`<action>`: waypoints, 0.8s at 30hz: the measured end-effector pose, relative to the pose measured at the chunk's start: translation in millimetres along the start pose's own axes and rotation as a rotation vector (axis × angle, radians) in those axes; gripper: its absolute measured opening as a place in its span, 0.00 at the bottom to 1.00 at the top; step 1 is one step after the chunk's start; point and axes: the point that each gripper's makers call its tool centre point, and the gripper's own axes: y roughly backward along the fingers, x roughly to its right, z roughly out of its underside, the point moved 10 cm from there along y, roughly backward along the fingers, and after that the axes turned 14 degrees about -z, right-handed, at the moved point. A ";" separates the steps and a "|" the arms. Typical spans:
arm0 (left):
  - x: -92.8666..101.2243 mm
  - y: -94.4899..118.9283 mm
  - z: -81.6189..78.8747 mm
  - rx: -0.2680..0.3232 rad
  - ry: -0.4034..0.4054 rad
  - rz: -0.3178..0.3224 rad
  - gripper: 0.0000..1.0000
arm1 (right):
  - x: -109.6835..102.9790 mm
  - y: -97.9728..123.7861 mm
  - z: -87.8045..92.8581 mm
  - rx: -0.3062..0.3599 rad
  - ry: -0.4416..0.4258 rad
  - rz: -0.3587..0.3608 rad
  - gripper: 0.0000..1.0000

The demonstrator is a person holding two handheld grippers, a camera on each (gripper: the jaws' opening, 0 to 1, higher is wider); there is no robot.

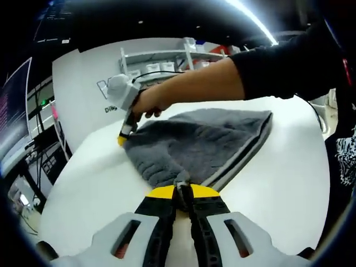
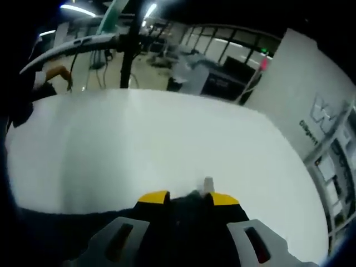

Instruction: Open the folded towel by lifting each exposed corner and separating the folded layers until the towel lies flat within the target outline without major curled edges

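Both tongs on towel corners

The towel is gray and fluffy with a lighter stripe along one edge. It lies bunched and stretched on the white table, with one corner pulled near and another pulled far.

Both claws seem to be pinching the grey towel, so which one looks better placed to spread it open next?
Probably the left claw: it is shut on a towel corner with bare white table toward the camera, room to pull back. The right claw pins the far corner near the table's edge, so it serves better as the anchor.
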 end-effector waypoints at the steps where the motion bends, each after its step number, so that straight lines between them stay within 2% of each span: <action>1: -1.8 0.5 -0.3 0.001 0.007 -0.010 0.15 | -0.5 0.9 0.1 0.008 0.001 -0.003 0.30; 3: -3.3 1.6 -1.1 0.013 0.034 -0.018 0.31 | -0.6 2.6 -0.3 0.032 0.007 -0.019 0.36; 5: -3.6 1.3 -1.8 0.019 0.048 -0.025 0.51 | -0.1 4.9 -2.5 0.069 0.008 -0.034 0.49; 6: -3.8 1.0 -2.6 0.035 0.055 -0.029 0.57 | 0.7 6.7 -3.8 0.085 -0.002 -0.037 0.55; 8: -4.7 0.5 -5.0 0.065 0.069 -0.040 0.72 | 0.7 8.2 -9.8 0.160 0.003 -0.073 0.80; 9: -5.9 -0.3 -6.9 0.082 0.075 -0.055 0.80 | -0.8 8.1 -12.8 0.201 0.009 -0.102 0.98; 10: -8.0 -1.5 -9.3 0.107 0.071 -0.081 0.90 | -3.1 12.7 -11.2 0.192 0.002 -0.120 0.97; 11: -9.1 -2.3 -10.8 0.120 0.069 -0.098 0.99 | -3.0 17.3 -13.2 0.224 0.001 -0.105 1.00; 12: -9.8 -2.2 -12.1 0.122 0.063 -0.110 1.00 | -1.6 18.9 -15.7 0.249 0.020 -0.094 1.00; 15: -13.3 -0.4 -17.0 0.122 0.065 -0.131 1.00 | -1.2 27.5 -16.7 0.270 0.036 -0.072 1.00; 16: -14.5 0.2 -18.7 0.127 0.069 -0.131 1.00 | 0.5 31.7 -18.9 0.310 0.034 -0.056 1.00; 17: -15.6 0.7 -20.6 0.135 0.085 -0.130 1.00 | 1.0 35.4 -19.7 0.341 0.017 -0.053 1.00; 21: -19.3 0.8 -26.8 0.155 0.142 -0.113 1.00 | 2.2 49.4 -16.4 0.390 -0.047 -0.081 1.00; 24: -21.8 0.1 -31.2 0.165 0.147 -0.126 1.00 | 7.8 63.9 -12.3 0.433 -0.059 -0.026 1.00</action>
